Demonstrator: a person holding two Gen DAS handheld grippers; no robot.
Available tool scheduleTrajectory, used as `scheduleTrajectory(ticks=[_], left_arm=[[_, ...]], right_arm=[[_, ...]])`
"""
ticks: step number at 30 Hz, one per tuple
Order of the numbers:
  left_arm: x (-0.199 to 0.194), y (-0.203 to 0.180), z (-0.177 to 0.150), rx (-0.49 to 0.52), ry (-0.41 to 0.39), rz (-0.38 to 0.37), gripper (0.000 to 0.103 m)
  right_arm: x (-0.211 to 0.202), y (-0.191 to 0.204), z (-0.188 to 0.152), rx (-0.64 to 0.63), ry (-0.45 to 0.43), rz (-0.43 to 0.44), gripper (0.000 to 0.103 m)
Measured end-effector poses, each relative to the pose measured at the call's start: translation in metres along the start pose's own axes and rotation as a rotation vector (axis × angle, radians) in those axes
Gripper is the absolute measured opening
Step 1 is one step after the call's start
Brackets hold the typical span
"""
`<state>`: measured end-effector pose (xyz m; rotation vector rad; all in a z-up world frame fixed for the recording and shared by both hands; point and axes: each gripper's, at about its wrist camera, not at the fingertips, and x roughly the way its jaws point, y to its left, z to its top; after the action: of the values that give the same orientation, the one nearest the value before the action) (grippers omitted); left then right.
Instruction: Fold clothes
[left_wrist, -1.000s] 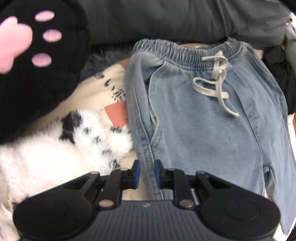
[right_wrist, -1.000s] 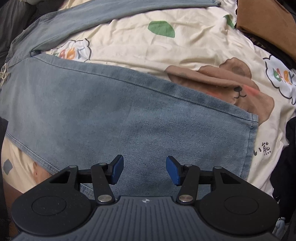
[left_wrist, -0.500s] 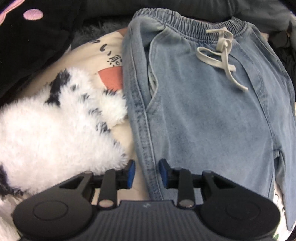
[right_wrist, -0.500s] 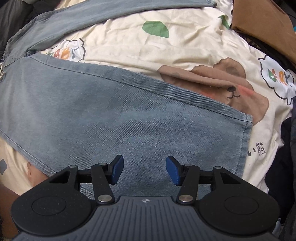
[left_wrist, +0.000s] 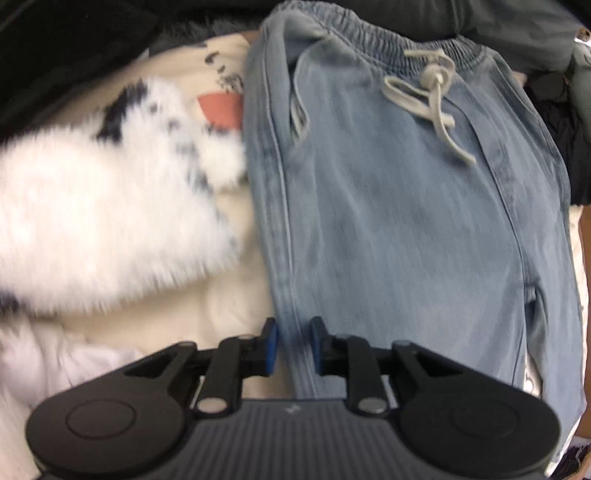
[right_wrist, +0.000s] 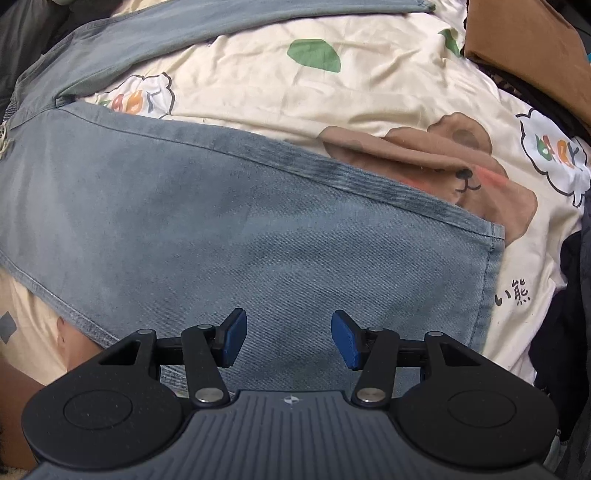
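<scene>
Jeans (left_wrist: 399, 206) flat on bed, unfolded. Left gripper (left_wrist: 291, 345) fingers narrowly apart straddling side seam; right gripper (right_wrist: 288, 338) fingers wide apart.

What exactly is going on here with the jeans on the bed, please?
A person holding a gripper in each hand is folding light blue jeans spread on a cartoon bedsheet. The left gripper straddles the side seam below the waistband, jaws part open. The right gripper hovers open over one trouser leg. No fold is made yet.
</scene>
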<state>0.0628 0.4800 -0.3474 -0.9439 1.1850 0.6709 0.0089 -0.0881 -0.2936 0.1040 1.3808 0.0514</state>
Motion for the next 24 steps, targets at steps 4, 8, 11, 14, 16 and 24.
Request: scheduleTrajectory(ticks=[4, 8, 11, 14, 16, 24], left_arm=[[0.004, -0.002, -0.012, -0.022, 0.017, -0.015, 0.015], [0.001, -0.005, -0.009, -0.011, 0.025, -0.022, 0.009], [-0.003, -0.008, -0.006, 0.02, 0.031, -0.017, 0.009], [-0.003, -0.01, -0.005, 0.032, 0.031, -0.013, 0.008], [-0.003, -0.008, -0.009, 0.033, 0.027, -0.009, 0.009], [0.0, -0.003, -0.011, 0.031, 0.033, 0.0, 0.009]], right_arm=[[-0.002, 0.002, 0.0, -0.001, -0.006, 0.023, 0.057], [0.001, 0.013, -0.006, -0.051, 0.011, 0.057, 0.057], [0.007, 0.023, -0.009, -0.089, 0.026, 0.09, 0.057], [0.014, 0.034, -0.012, -0.146, 0.042, 0.115, 0.057], [0.017, 0.045, -0.015, -0.199, 0.051, 0.125, 0.057], [0.032, 0.074, -0.03, -0.362, 0.114, 0.17, 0.057]])
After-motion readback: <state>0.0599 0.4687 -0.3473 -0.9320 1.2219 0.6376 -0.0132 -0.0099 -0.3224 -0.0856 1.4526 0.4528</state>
